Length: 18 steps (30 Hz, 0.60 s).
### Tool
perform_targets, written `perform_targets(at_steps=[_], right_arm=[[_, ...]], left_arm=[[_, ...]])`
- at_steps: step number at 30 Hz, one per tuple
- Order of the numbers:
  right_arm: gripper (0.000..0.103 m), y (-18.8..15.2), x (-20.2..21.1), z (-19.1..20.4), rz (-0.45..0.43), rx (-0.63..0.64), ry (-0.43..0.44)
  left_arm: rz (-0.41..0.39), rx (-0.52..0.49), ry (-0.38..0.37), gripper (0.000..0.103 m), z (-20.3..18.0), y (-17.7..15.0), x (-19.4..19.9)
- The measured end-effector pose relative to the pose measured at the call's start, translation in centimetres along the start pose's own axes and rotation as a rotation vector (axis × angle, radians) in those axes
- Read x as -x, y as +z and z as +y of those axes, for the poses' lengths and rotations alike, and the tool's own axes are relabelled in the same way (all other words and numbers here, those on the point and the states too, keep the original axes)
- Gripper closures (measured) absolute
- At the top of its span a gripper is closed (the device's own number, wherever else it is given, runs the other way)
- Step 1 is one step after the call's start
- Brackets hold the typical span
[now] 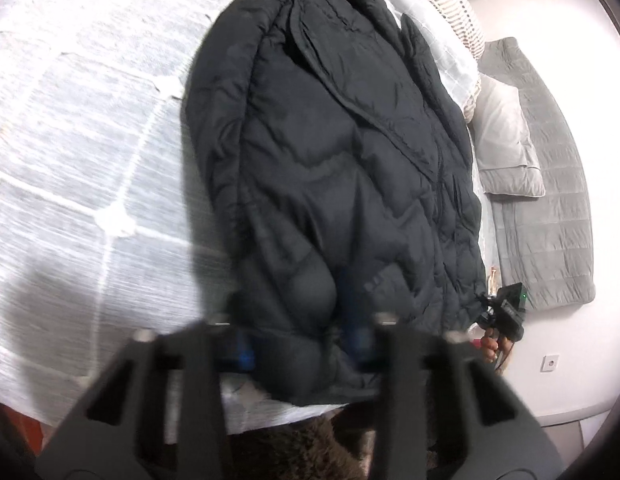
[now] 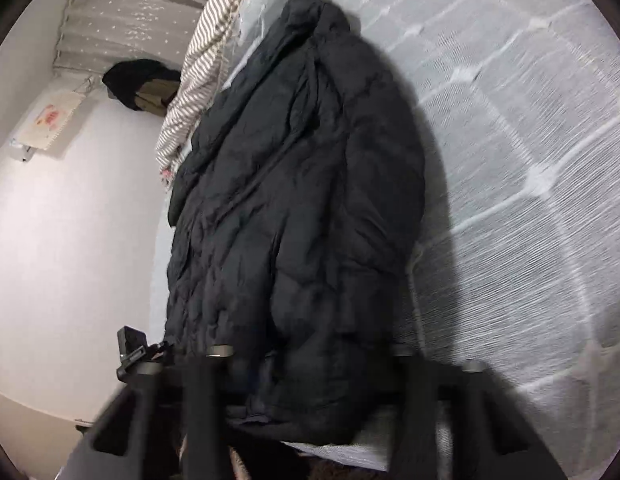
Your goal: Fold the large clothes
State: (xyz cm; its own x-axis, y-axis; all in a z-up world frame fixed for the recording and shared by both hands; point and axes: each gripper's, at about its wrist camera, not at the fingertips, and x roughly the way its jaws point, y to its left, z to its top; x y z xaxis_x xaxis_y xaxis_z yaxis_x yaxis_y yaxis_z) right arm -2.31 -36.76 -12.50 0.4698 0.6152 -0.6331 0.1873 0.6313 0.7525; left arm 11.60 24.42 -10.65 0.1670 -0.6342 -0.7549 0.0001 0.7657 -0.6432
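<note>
Both grippers (image 1: 300,344) (image 2: 310,364) clamping jacket (image 1: 329,140) hem

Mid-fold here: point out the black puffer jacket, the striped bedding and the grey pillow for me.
Black quilted puffer jacket (image 1: 329,152): left wrist view, middle of its body.
Brown-and-white striped bedding (image 2: 206,60): right wrist view, its hanging fold.
Grey pillow (image 1: 505,140): left wrist view, centre of its top face.

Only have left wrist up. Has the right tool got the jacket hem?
Observer: Yes. The right tool is closed on the black jacket, with hem fabric bunched between its fingers.
Operator: Anything past the striped bedding?
Observer: A dark heap with something tan under it sits beside the striped bedding.
Operator: Wall on that side?
Observer: A pale sheet with a pink print hangs there.
</note>
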Motion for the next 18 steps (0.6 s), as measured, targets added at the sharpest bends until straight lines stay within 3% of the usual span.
perform_targets(at_steps=[2,5,18], right_arm=[[0.087,-0.1,0.5,0.6,-0.030,0.020,-0.014],[0.090,-0.6,2.0,2.3,-0.100,0.063,0.010],[0.093,-3.3,10.7,10.0,-0.314,0.209,0.100]], left_arm=[[-0.021,-0.006,0.002,0.083,-0.6,-0.2,0.3],[-0.062,-0.025,-0.022,0.087,-1.9,-0.5,1.5],[-0.271,-0.246,-0.155,0.088,-11.8,-3.4,11.9]])
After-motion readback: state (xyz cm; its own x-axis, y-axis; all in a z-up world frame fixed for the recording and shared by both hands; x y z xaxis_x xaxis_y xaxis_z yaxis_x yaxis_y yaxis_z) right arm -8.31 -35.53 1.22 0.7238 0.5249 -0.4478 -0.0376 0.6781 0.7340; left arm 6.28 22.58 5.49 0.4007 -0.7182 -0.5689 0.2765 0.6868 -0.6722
